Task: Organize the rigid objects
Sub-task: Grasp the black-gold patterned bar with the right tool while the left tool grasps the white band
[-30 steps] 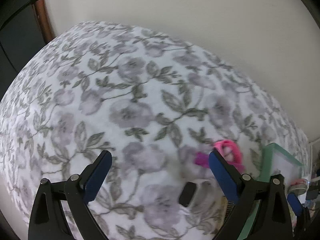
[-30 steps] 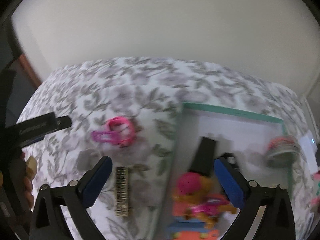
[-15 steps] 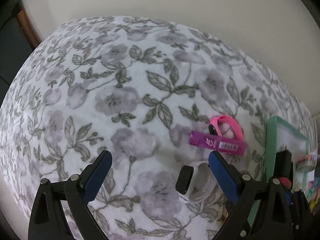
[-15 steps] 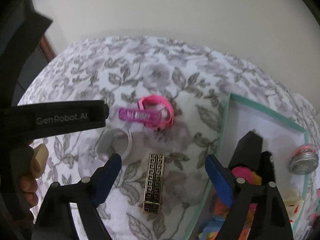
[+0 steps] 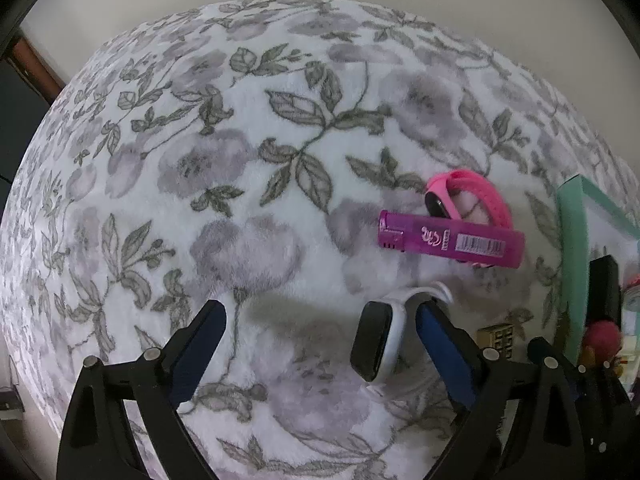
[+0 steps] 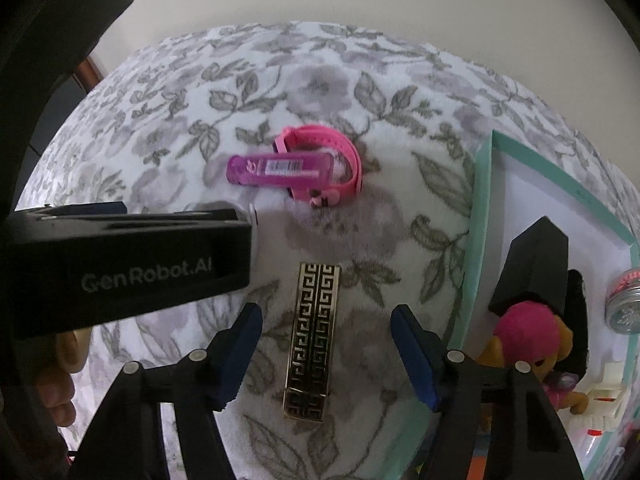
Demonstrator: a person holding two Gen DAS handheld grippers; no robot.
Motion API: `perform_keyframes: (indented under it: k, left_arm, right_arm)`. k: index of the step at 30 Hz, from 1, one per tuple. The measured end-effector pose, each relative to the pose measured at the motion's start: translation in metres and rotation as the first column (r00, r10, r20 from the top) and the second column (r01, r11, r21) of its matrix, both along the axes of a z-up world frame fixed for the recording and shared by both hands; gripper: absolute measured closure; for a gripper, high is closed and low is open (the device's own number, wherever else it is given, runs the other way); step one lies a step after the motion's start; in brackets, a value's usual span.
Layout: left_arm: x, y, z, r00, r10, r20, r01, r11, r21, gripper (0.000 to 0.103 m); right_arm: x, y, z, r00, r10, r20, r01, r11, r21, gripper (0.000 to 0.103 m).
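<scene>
On the floral blanket lie a gold-and-black patterned lighter (image 6: 314, 340), a purple lighter (image 6: 276, 170), a pink watch band (image 6: 336, 152) and a white smart band (image 5: 378, 340). My right gripper (image 6: 326, 314) points down over the patterned lighter, which lies between its blue fingers. Its jaws are closing and the pads stand clear of the lighter on both sides. My left gripper (image 5: 320, 320) is open, with the white band just inside its right finger (image 5: 444, 348). The purple lighter (image 5: 452, 242) rests against the pink band (image 5: 468, 196) beyond it.
A mint-rimmed white tray (image 6: 480, 216) sits to the right, holding a plush dog with a pink hat (image 6: 528, 336), a black block (image 6: 532, 268) and a silver tin (image 6: 626, 308). The left gripper's body (image 6: 120, 256) and a hand (image 6: 60, 380) fill the right view's left side.
Both grippers have dropped closer to the blanket. The right gripper's jaws have narrowed around the patterned lighter. The white band has come between the left gripper's fingers.
</scene>
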State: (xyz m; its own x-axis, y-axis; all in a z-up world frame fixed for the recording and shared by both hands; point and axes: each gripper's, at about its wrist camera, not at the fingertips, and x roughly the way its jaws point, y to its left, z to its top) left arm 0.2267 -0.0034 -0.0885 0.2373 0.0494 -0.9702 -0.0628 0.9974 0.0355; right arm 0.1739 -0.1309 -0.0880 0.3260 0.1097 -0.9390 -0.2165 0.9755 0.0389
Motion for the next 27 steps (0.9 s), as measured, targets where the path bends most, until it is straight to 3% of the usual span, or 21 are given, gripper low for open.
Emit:
perform_keyframes:
  k: [7,11,18,22,27]
  left_arm:
    - [-0.001,-0.011,-0.010,1.000,-0.025,-0.006,0.026,0.999,0.037,0.014]
    - [-0.003,-0.019,-0.009,0.999,-0.037,-0.007,0.037,0.999,-0.004,0.030]
    - [-0.003,-0.029,-0.007,0.998,-0.063,0.001,0.063,0.998,-0.023,0.046]
    - [-0.001,-0.028,-0.007,0.998,-0.058,0.008,0.058,0.998,-0.031,0.048]
    - [0.002,-0.020,-0.007,0.999,-0.027,0.019,0.028,0.998,-0.048,0.060]
  right_arm:
    - [0.000,0.003,-0.003,1.000,0.014,0.005,-0.014,1.000,-0.028,0.035]
    - [-0.002,0.007,-0.005,1.000,0.021,0.012,-0.021,0.999,-0.035,0.036]
    - [0.000,-0.002,-0.002,1.000,-0.010,0.020,0.010,1.000,-0.027,0.055]
    - [0.001,-0.008,0.000,0.999,-0.030,0.025,0.030,0.999,-0.017,0.065]
    - [0.002,-0.016,0.001,0.998,-0.051,0.026,0.051,0.999,0.004,0.076]
